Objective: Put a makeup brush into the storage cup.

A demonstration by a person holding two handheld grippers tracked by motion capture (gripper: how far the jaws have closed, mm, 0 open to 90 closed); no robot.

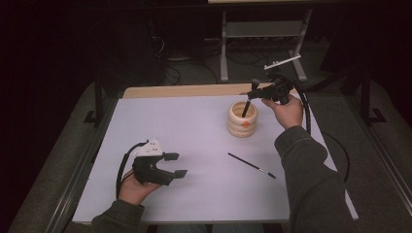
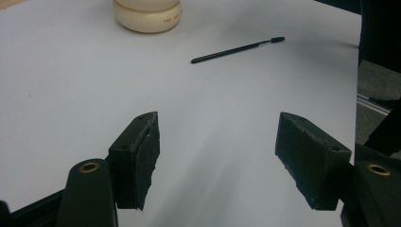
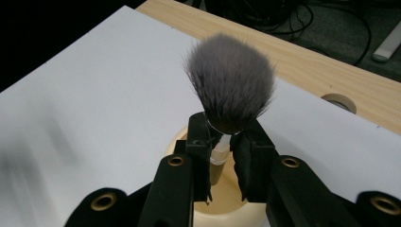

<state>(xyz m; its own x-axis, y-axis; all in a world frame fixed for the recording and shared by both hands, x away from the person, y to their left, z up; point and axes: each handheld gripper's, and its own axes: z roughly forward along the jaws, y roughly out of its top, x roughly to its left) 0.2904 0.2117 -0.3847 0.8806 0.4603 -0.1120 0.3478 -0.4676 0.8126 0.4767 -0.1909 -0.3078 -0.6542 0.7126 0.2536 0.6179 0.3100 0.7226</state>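
High view: right gripper point(image 1: 256, 92) jaws clamping brush point(image 3: 230, 85) over holder point(image 1: 242, 120); left gripper point(image 1: 176, 165) jaws wide.

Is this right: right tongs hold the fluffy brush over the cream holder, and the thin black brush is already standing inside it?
Not quite. The right tongs do grip the fluffy brush over the cream holder, but the thin black brush lies flat on the white table, apart from the holder, as the high view shows.

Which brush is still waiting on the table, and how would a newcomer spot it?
Start at the cream ribbed holder on the white table. Nearer the person, the thin black brush lies flat and alone. Unlike the fluffy brush the right gripper holds, it is slim with a tiny tip.
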